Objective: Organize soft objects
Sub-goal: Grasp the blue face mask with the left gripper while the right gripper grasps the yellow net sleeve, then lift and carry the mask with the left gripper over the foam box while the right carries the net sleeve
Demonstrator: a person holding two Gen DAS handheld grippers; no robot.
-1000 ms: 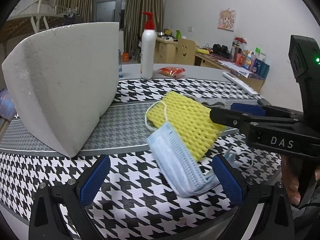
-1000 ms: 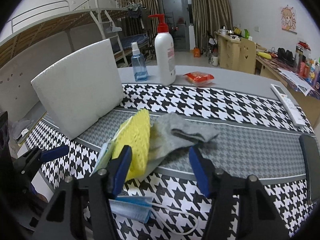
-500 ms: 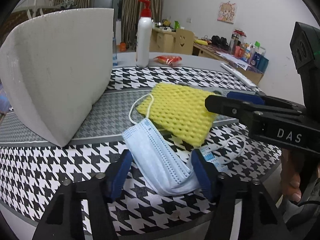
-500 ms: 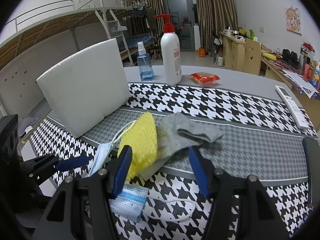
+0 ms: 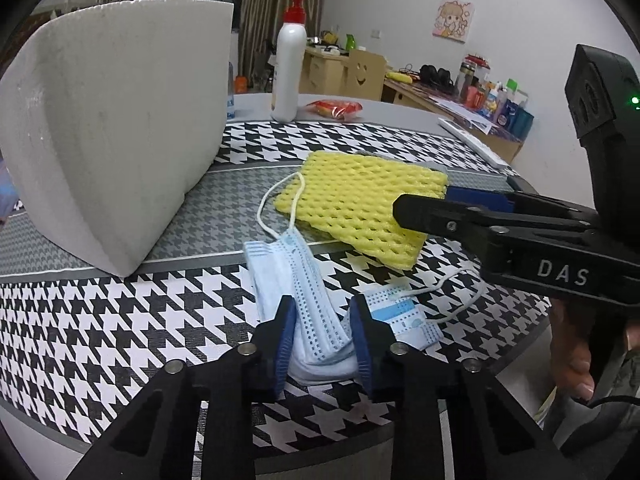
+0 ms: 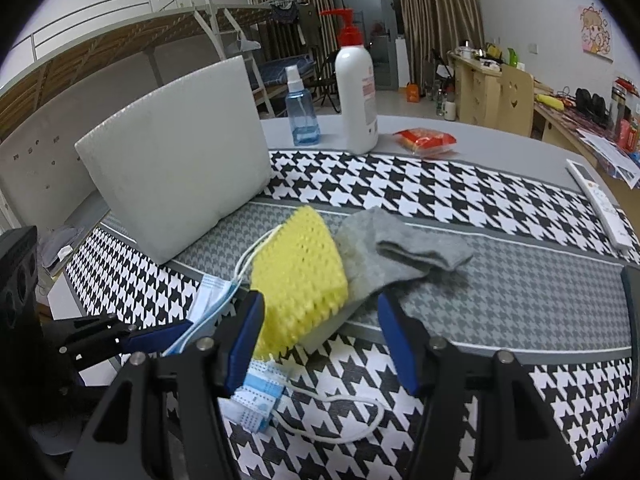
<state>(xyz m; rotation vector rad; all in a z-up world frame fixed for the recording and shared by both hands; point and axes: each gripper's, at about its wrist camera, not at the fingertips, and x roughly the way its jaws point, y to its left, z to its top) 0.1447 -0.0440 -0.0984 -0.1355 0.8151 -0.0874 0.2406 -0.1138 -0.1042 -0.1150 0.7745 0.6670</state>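
Left gripper [image 5: 323, 330]: closed down on the blue face mask [image 5: 296, 280] at lower centre of the left wrist view; the bunched mask is pinched between both blue pads.
Right gripper [image 6: 320, 340]: held wide open at lower centre of the right wrist view; nothing is gripped; the yellow foam net [image 6: 298, 276] is seen between its fingers.
Grey sock [image 6: 396, 248]: lain at centre frame, partly under the net's right edge.
White foam block [image 6: 176, 176]: stood at upper left on the houndstooth cloth [image 6: 480, 196].
Pump bottle [image 6: 356, 96]: upright at top centre, beside a blue spray bottle [image 6: 302, 114].
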